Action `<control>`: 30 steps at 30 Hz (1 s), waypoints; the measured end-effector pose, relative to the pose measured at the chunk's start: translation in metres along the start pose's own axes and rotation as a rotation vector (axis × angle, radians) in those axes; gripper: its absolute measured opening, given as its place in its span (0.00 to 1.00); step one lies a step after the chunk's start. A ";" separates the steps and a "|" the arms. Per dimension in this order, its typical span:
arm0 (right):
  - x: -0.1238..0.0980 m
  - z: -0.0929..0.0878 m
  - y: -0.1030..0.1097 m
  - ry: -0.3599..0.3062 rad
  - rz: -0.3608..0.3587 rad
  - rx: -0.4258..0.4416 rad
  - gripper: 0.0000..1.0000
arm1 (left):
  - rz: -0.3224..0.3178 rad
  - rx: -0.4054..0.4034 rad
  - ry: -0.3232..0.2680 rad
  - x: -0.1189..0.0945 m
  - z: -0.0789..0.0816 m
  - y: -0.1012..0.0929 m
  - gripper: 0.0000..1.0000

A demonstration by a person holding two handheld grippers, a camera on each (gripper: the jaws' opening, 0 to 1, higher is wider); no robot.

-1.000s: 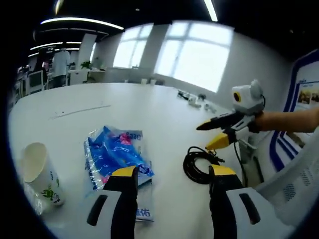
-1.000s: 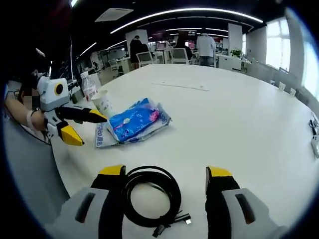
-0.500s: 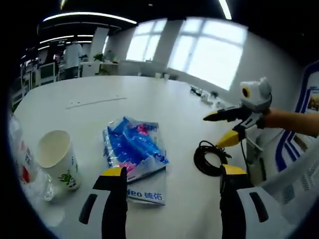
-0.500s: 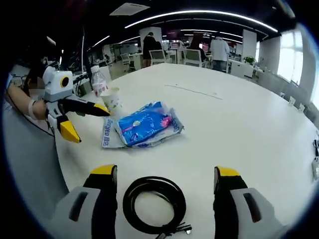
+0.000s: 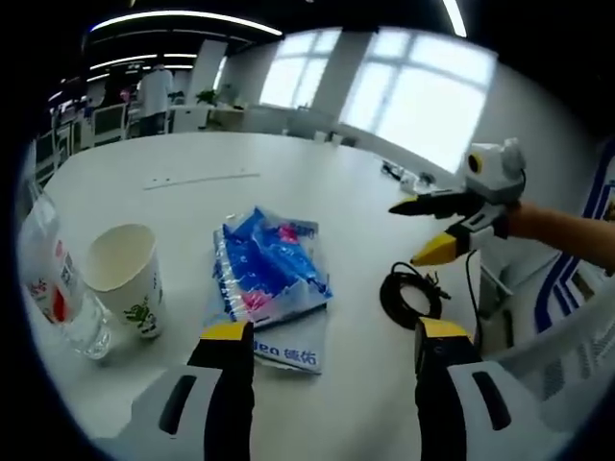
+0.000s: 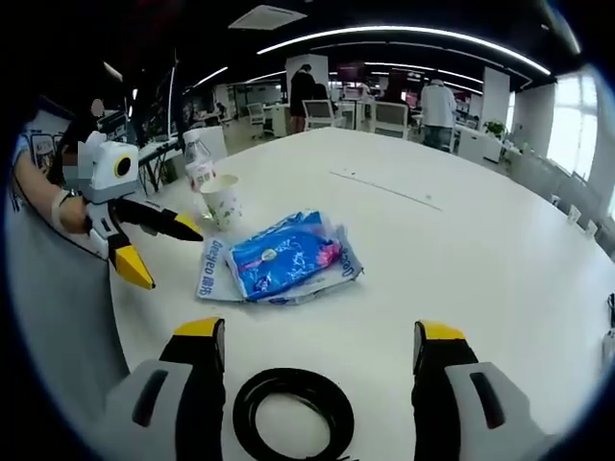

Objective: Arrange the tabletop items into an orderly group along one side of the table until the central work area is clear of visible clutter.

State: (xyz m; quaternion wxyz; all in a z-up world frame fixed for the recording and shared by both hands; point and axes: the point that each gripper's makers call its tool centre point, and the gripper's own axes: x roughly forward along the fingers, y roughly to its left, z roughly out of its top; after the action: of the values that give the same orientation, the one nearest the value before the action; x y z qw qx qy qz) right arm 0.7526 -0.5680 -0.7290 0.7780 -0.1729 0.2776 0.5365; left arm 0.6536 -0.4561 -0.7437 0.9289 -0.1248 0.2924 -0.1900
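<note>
A blue snack packet (image 5: 269, 279) is lying on the white table (image 5: 317, 192), and everything else is sitting around it. Beside it on the table-edge side, a paper cup (image 5: 125, 288) is standing upright, with a clear water bottle (image 5: 53, 288) just beyond the cup. On the packet's other side a coiled black cable (image 6: 293, 413) is resting (flat, a loose ring). The left gripper (image 5: 332, 351) is hovering near the packet, jaws spread and holding nothing; the right gripper (image 6: 312, 351) is hanging over the cable, equally spread and empty.
</note>
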 end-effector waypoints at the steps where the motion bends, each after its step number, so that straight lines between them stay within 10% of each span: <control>1: 0.001 0.001 0.000 -0.002 0.001 0.000 0.78 | -0.001 -0.022 0.001 0.000 -0.001 0.000 0.61; 30: 0.039 0.049 0.003 0.028 0.132 -0.167 0.68 | 0.054 -0.202 -0.014 0.009 -0.005 0.002 0.44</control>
State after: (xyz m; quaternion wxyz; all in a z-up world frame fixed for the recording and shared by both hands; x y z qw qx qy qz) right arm 0.7727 -0.5104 -0.7145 0.7199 -0.2258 0.2536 0.6054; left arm 0.6581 -0.4586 -0.7526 0.9183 -0.2113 0.3068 -0.1337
